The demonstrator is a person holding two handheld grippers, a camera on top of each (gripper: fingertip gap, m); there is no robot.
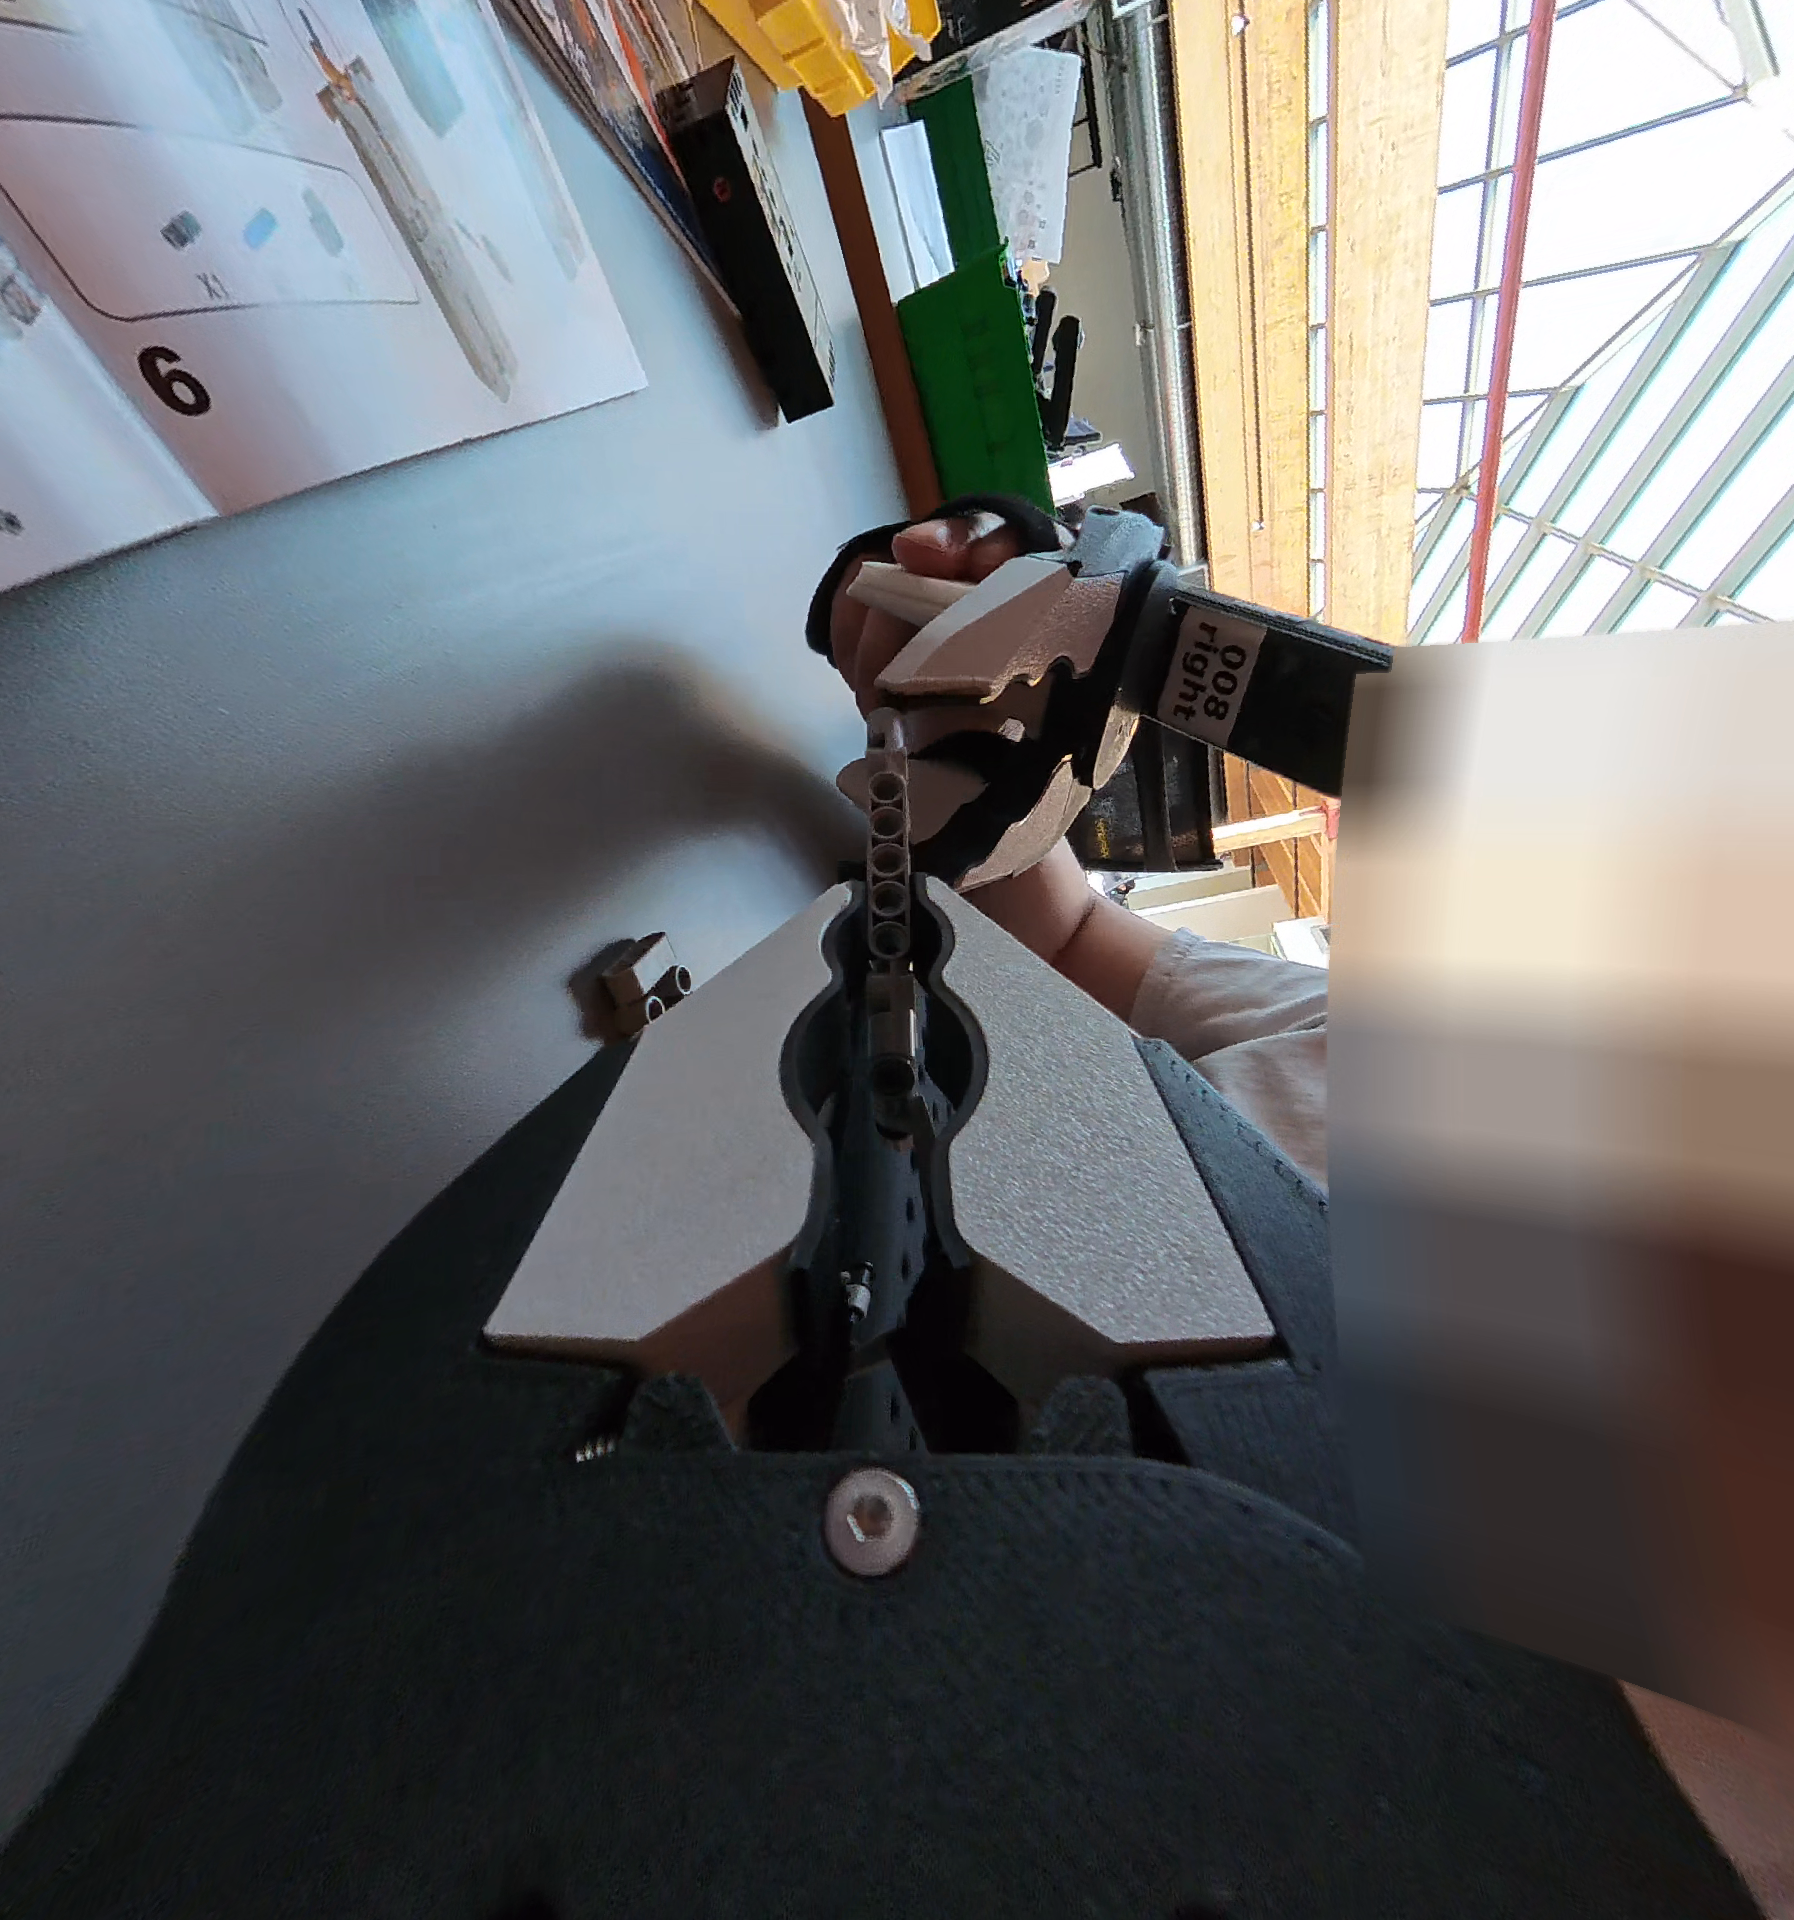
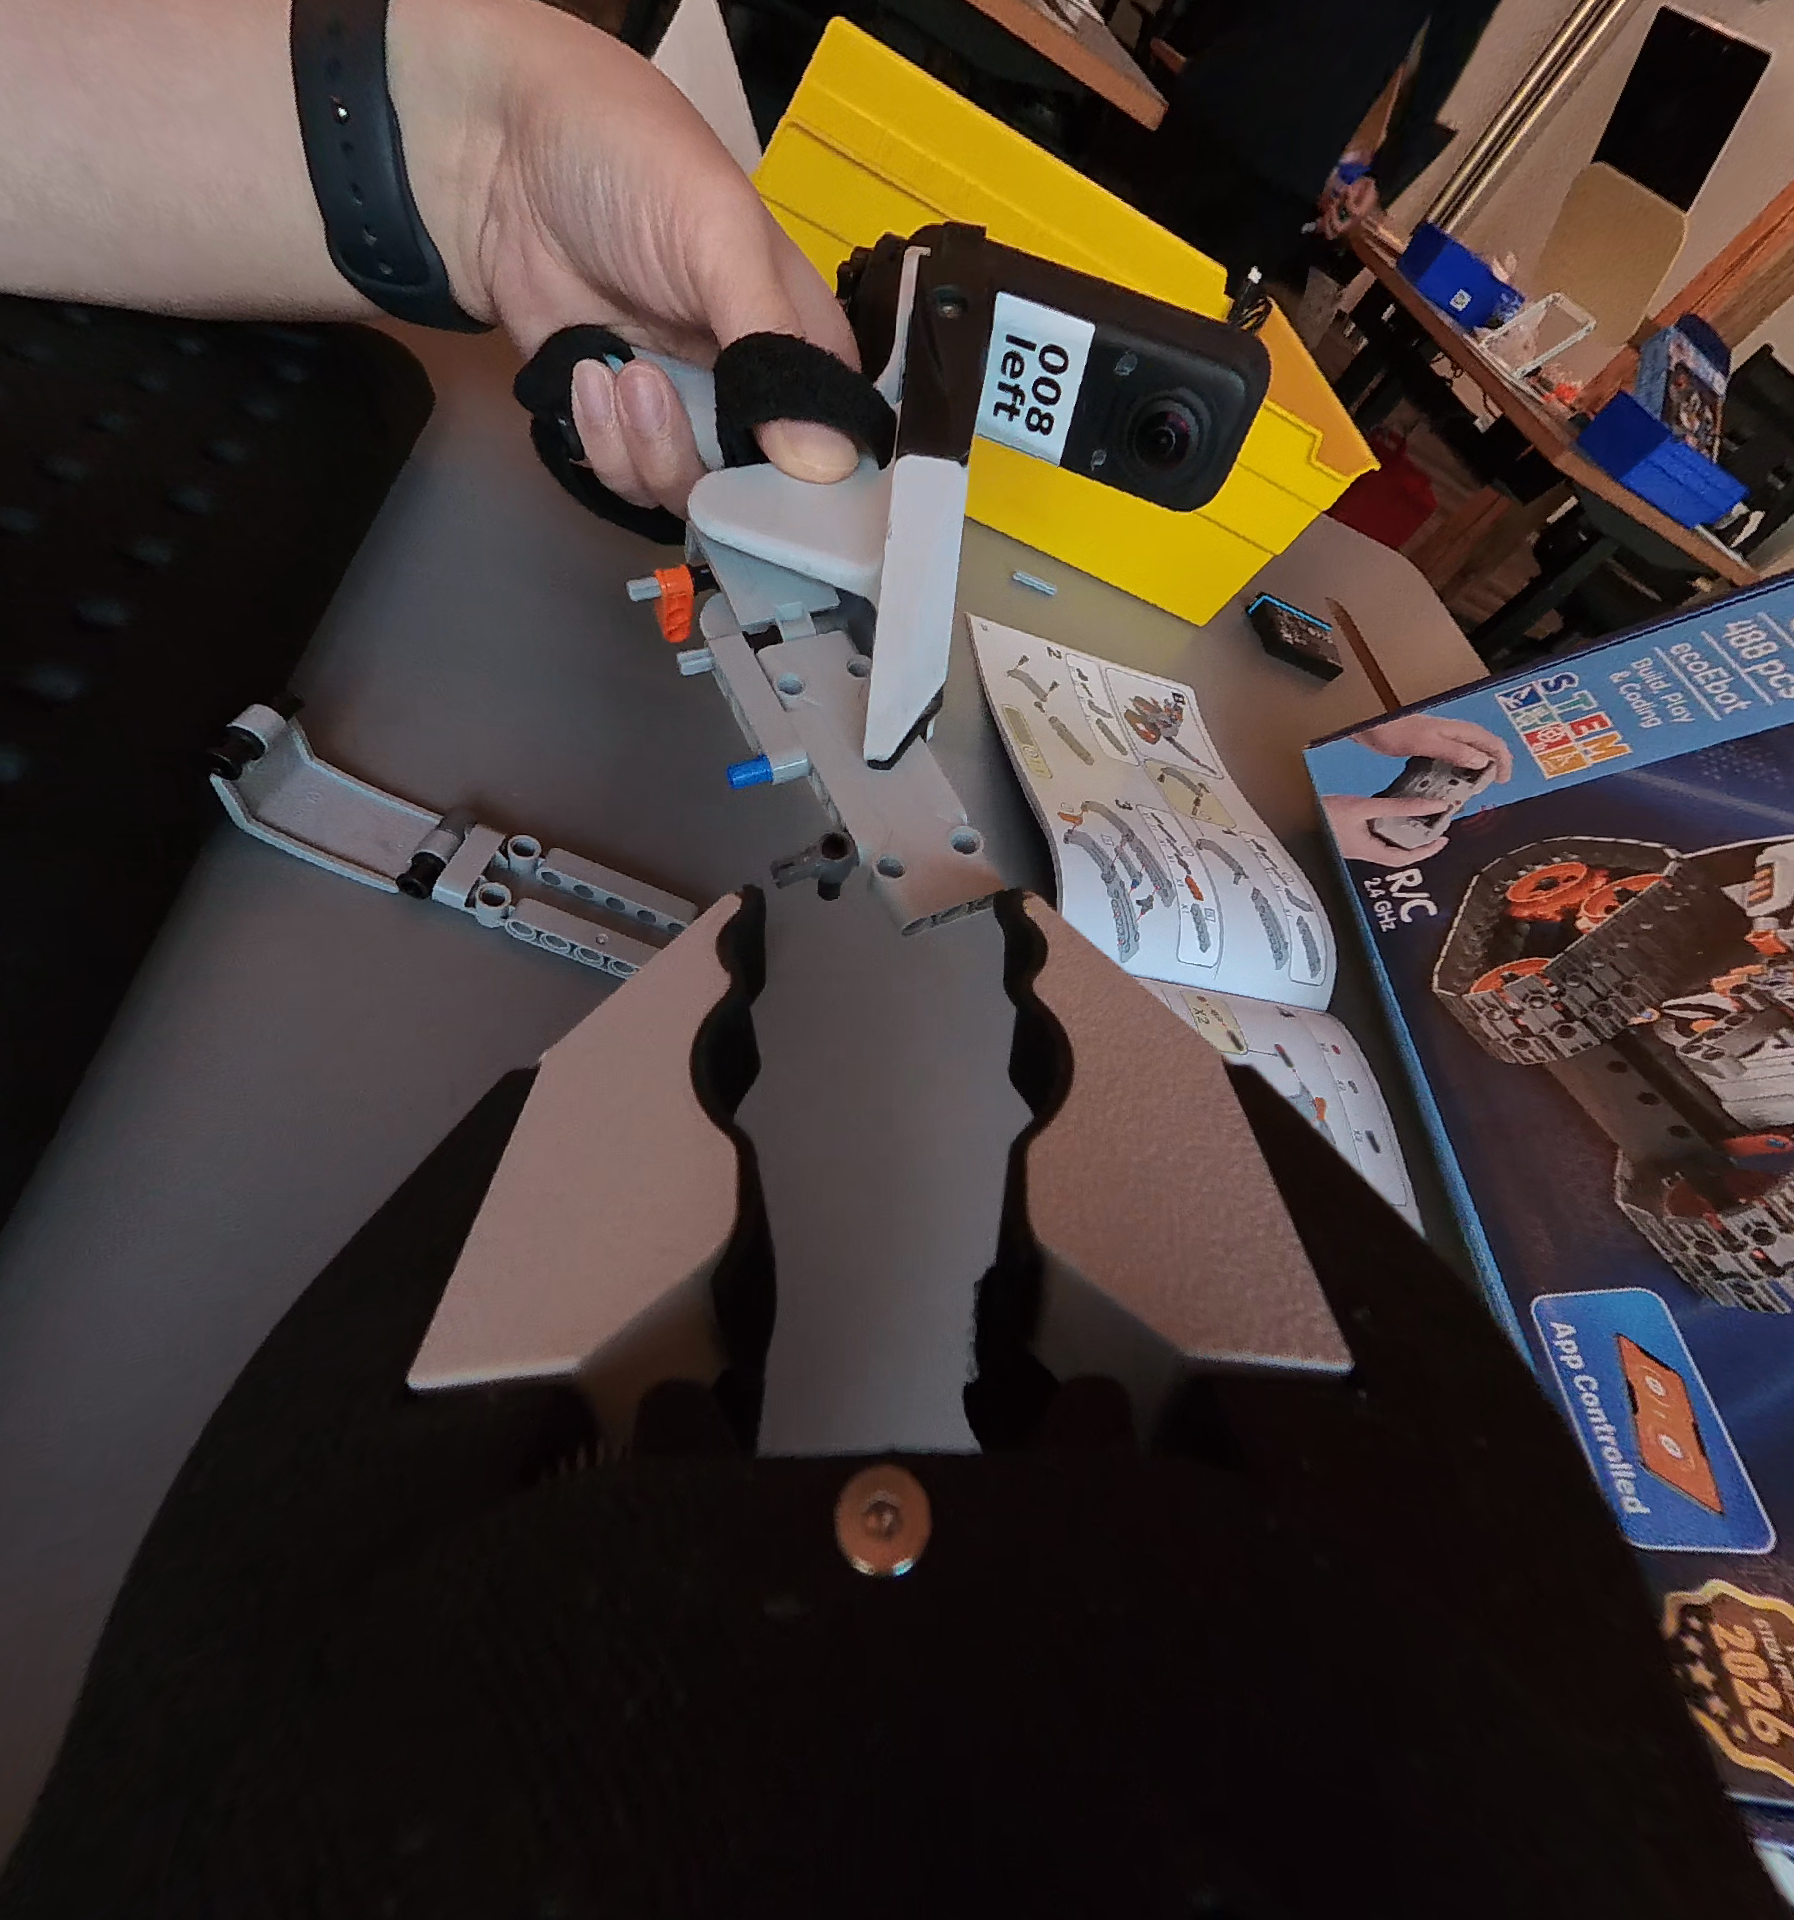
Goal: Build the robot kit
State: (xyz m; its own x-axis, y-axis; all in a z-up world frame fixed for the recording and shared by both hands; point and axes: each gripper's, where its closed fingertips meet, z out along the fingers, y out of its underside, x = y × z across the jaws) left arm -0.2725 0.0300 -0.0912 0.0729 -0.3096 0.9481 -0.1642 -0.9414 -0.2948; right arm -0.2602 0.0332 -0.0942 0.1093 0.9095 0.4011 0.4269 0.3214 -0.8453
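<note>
My left gripper (image 1: 888, 894) is shut on a grey building-brick assembly (image 1: 891, 1029). The assembly's holed beam (image 1: 887, 821) sticks out past the fingertips. In the right wrist view the same assembly (image 2: 831, 696) shows orange and blue pins and a dark grey connector (image 2: 815, 857) at its near end, held in the left gripper (image 2: 877, 748) above the table. My right gripper (image 2: 877, 914) is open and empty, with its tips just short of that end. In the left wrist view the right gripper (image 1: 867, 738) stands open around the beam's tip.
A second grey assembly (image 2: 436, 842) lies on the grey table (image 2: 249, 1091) to the left. An open instruction booklet (image 2: 1163, 831) and a blue kit box (image 2: 1599, 1039) lie to the right. A yellow bin (image 2: 1080, 416) stands behind. A small grey piece (image 1: 644, 982) lies on the table. Only a small space, under 4 cm, lies between the two pairs of fingers.
</note>
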